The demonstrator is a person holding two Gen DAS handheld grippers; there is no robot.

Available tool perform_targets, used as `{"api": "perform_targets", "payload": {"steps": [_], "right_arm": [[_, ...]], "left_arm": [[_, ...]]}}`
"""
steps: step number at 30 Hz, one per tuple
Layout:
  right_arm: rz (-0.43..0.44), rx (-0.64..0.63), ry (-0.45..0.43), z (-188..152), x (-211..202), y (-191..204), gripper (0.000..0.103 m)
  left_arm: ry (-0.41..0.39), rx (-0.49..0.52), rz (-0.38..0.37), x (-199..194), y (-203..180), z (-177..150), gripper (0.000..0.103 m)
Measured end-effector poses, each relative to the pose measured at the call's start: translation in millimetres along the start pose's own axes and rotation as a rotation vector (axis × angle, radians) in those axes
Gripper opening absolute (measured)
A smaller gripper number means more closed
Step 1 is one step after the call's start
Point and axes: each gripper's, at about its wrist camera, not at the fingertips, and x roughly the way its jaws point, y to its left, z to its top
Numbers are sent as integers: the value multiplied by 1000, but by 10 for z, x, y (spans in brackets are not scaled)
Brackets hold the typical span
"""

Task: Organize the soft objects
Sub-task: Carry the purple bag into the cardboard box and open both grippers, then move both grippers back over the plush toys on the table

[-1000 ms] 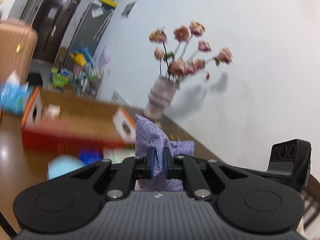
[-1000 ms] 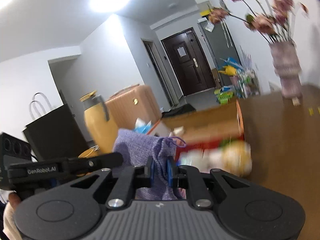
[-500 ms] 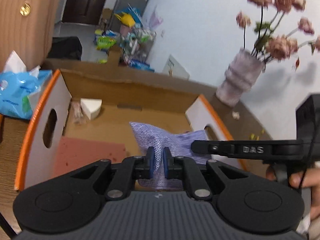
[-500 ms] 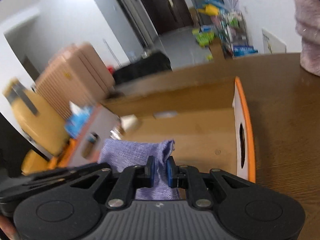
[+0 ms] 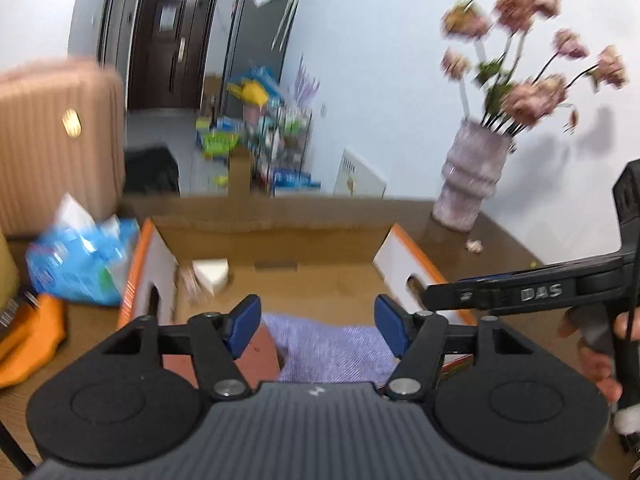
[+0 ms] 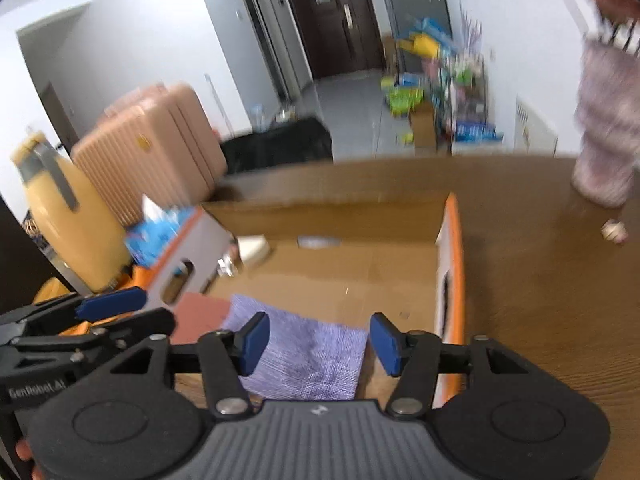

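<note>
While your left gripper (image 5: 316,330) and right gripper (image 6: 318,344) are both gaping after just opening, the purple cloth pouch (image 6: 308,354) is lying loose in the cardboard box (image 6: 452,240).

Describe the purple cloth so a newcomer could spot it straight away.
Find the open cardboard box with orange-edged side flaps on the brown wooden table. On its floor, at the near end, lies the purple cloth, flat beside a reddish-brown pad. It is the only woven lilac thing there; the small white wedge sits at the far end.
</note>
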Motion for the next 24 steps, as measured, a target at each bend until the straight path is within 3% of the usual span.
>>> {"api": "perform_targets", "payload": {"steps": [5,8,11,19,24], "right_arm": [[-41,-63,-105,-165,-843,106,66],[-65,-122,-172,-396,-1332,211,75],[-86,-149,-234,-725,-1740,305,79],[-38,-128,-389,-2027,-2442,550,88],[-58,-77,-413,-2781,-2573,673,89]], "left_arm": [[-114,59,30,-744,-184,6,81],[-181,99,57,-1154,-347,-105,83],[-225,119,45,-1526,-484,-293,92],[-297,131,-2,-2301,-737,-1260,102],[-285,82,-30,-2516,-726,-1837,103]]}}
